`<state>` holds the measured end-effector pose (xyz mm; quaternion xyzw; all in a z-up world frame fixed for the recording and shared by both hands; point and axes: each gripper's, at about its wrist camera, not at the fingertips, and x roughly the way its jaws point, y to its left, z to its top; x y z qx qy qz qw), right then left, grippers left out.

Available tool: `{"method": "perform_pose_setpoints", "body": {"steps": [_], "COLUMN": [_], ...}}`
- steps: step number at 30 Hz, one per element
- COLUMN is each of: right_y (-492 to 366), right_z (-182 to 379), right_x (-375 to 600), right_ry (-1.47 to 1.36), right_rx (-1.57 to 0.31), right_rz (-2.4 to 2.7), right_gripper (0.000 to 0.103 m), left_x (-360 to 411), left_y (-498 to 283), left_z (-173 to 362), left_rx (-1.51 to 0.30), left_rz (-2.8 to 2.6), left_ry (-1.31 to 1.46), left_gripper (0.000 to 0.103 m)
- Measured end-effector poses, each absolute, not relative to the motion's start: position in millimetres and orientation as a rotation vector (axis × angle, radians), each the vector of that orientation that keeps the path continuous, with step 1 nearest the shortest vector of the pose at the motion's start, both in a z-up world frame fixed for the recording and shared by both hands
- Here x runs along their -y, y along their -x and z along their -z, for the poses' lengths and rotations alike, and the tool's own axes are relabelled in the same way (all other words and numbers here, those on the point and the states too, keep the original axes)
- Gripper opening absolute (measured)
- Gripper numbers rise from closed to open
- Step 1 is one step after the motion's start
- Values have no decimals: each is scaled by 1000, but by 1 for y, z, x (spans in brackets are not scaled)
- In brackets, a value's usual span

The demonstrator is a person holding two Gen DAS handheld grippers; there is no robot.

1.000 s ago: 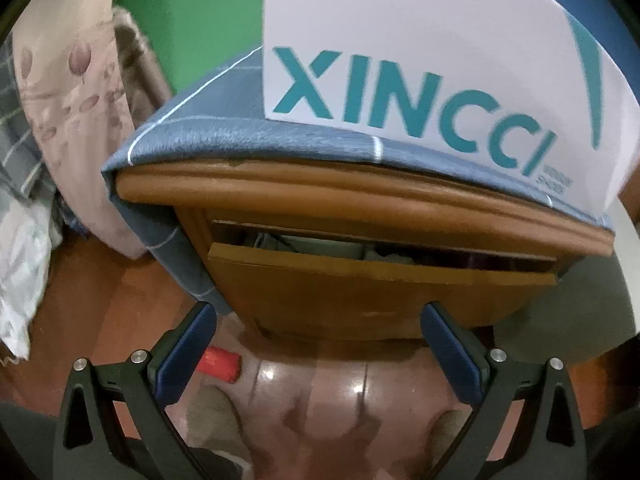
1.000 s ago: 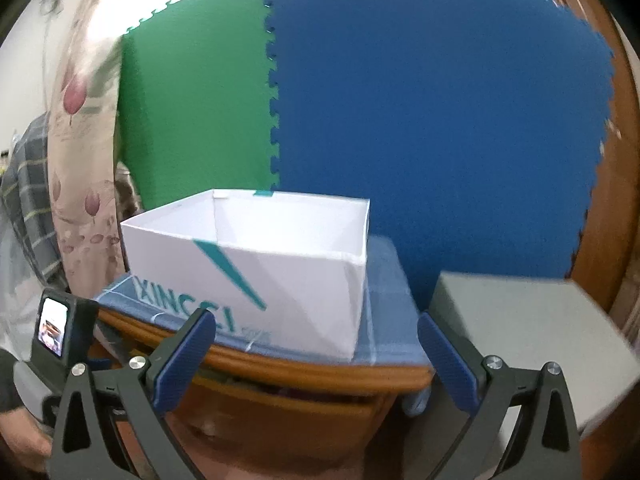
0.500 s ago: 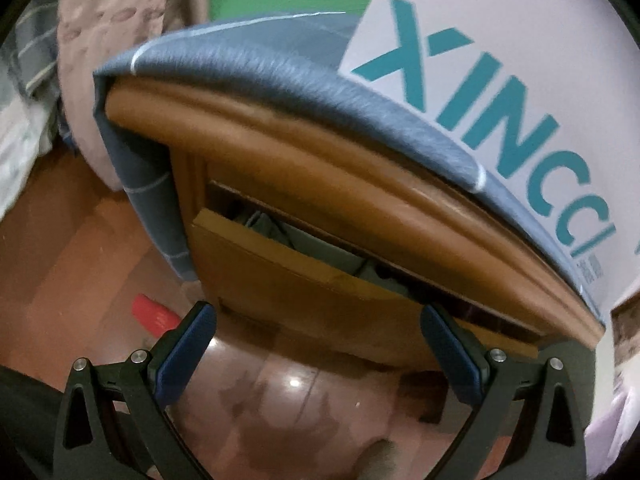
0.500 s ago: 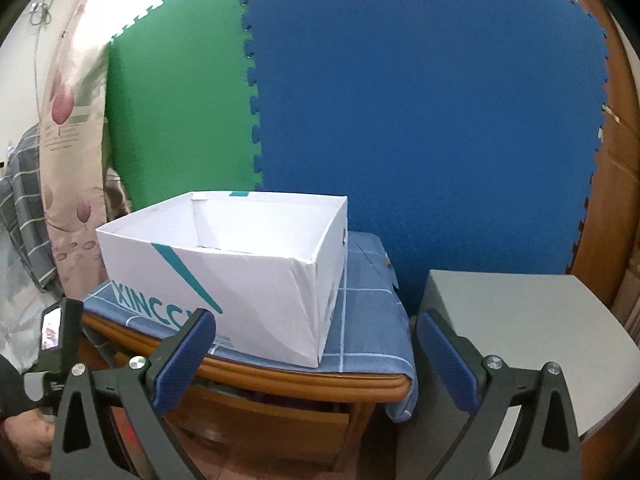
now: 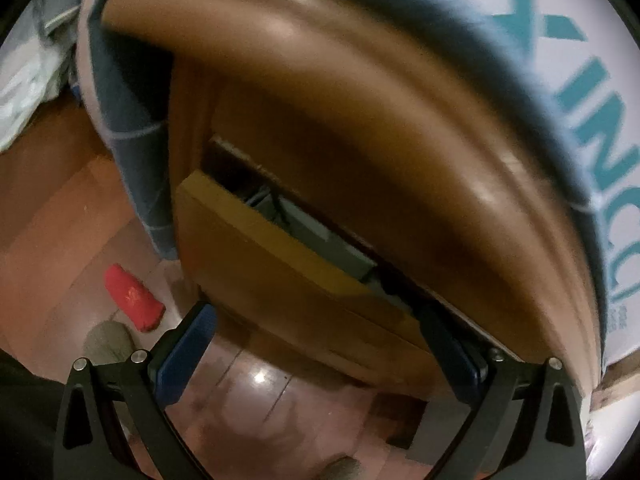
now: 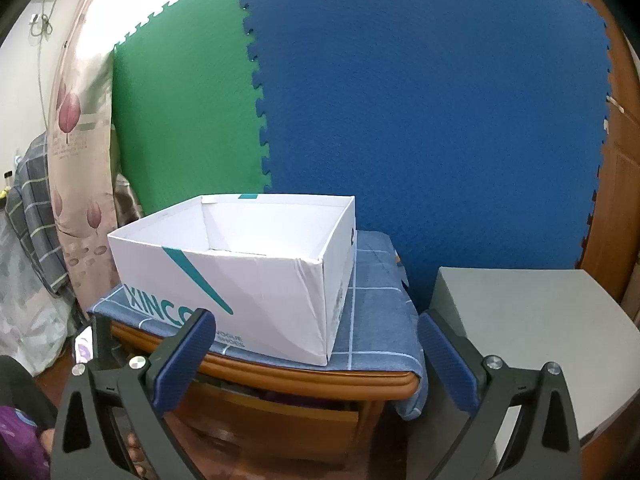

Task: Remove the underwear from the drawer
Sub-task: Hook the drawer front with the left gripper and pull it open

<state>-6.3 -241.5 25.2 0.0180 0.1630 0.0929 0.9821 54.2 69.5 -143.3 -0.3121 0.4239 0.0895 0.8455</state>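
Observation:
The wooden drawer (image 5: 280, 280) of the nightstand stands slightly open, and grey folded fabric (image 5: 320, 236) shows in the gap under the top. My left gripper (image 5: 316, 344) is open, close in front of the drawer front and tilted, its right finger near the drawer's top edge. In the right wrist view the drawer (image 6: 280, 412) shows below the tabletop. My right gripper (image 6: 316, 344) is open and empty, held back from the nightstand at tabletop height.
A white open XINCCI box (image 6: 248, 264) sits on a blue checked cloth (image 6: 372, 320) over the nightstand. A grey surface (image 6: 520, 320) stands to the right. A red object (image 5: 132, 300) lies on the wooden floor. Blue and green foam mats (image 6: 400, 120) cover the wall.
My left gripper has moved closer to the drawer and rolled, so the drawer now fills the view. My right gripper has pulled back and risen slightly, showing more of the box.

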Motion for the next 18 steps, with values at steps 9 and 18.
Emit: {"method": "perform_pose_setpoints", "body": {"steps": [9,18], "right_y": [5,4], "right_z": [-25,-25], "right_x": [245,243], "right_ry": [-66,-77], "right_rx": [-340,-352], "right_rz": [-207,-232], "right_gripper": [103,103], "left_x": [-74,-69], "left_y": [-57,-47], "left_z": [154,163], "left_rx": [-865,-801], "left_rz": [-230,-322], "left_ry": [719,834], "left_gripper": [103,103]}}
